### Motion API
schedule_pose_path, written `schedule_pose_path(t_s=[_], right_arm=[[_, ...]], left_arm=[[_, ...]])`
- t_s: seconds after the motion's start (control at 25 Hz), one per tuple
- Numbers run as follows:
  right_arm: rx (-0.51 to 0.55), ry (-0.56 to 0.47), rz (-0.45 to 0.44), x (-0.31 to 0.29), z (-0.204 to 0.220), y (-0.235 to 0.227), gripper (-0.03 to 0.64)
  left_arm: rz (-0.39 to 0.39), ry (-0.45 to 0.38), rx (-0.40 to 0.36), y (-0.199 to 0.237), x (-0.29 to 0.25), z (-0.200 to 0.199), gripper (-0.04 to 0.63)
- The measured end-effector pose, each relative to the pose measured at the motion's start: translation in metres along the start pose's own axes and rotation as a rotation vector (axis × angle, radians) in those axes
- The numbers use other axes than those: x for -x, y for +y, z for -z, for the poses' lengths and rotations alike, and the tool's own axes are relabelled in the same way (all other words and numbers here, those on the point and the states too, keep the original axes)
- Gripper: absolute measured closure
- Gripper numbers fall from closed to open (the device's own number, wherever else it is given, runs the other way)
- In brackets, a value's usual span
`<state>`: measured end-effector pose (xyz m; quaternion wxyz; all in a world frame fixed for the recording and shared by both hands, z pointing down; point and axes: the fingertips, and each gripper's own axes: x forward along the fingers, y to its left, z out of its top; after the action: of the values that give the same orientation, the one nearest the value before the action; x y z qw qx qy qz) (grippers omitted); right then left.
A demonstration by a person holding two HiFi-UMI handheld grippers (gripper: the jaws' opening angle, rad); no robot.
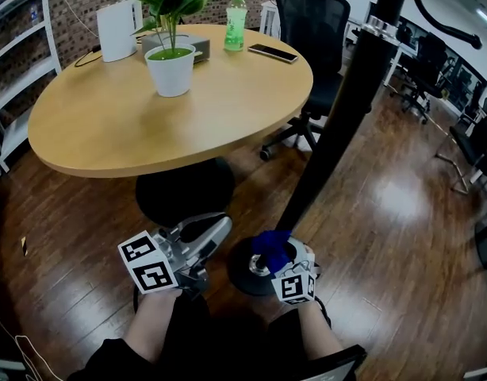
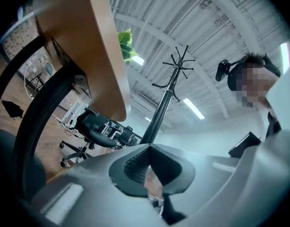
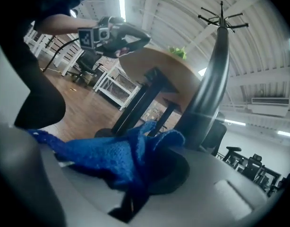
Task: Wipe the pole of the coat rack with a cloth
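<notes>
The coat rack's black pole (image 1: 339, 125) slants down from the upper right to its round base (image 1: 242, 275) on the wood floor. My right gripper (image 1: 270, 260) is shut on a blue cloth (image 1: 271, 247), held against the foot of the pole just above the base. In the right gripper view the cloth (image 3: 114, 155) bunches between the jaws, right beside the pole (image 3: 211, 89). My left gripper (image 1: 218, 225) hovers left of the base, apart from the pole, shut and holding nothing. The left gripper view looks up the pole (image 2: 157, 119) to its hooks.
A round wooden table (image 1: 109, 133) on a dark pedestal (image 1: 184, 189) stands just left of the pole, carrying a potted plant (image 1: 170, 62), a green bottle (image 1: 235, 22) and a phone (image 1: 273, 52). A black office chair (image 1: 311, 30) sits behind the pole.
</notes>
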<state>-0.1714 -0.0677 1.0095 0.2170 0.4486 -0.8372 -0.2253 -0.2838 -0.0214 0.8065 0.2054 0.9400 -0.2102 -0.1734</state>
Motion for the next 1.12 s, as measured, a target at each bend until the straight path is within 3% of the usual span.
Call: schedule_pose_path(t_s=[0.24,0.44,0.76,0.88,1.04,1.12], right_arm=[[-0.11,0.074,-0.026,-0.006,0.04,0.023,0.601],[-0.11,0.045,0.009,-0.004,0.029,0.012,0.601],[0.024,-0.227,0.188,0.034,-0.107,-0.09,0.6],[-0.209,-0.412,0.304,0.058,-0.174,-0.146,0.6],[-0.321,-0.464,0.369,0.089,-0.244,-0.223,0.598],[-0.429,-0.49,0.421,0.108,-0.277,-0.273,0.598]], left_arm=[[-0.027,0.023,0.03,0.009,0.005,0.007,0.591],[-0.034,0.024,0.049,0.018,0.009,0.019,0.591],[0.002,-0.005,0.046,0.006,-0.009,-0.003,0.591],[0.007,-0.011,0.125,-0.003,-0.022,-0.02,0.591],[0.005,0.013,0.202,-0.032,-0.045,-0.07,0.591],[0.007,0.008,0.236,-0.054,-0.059,-0.107,0.591]])
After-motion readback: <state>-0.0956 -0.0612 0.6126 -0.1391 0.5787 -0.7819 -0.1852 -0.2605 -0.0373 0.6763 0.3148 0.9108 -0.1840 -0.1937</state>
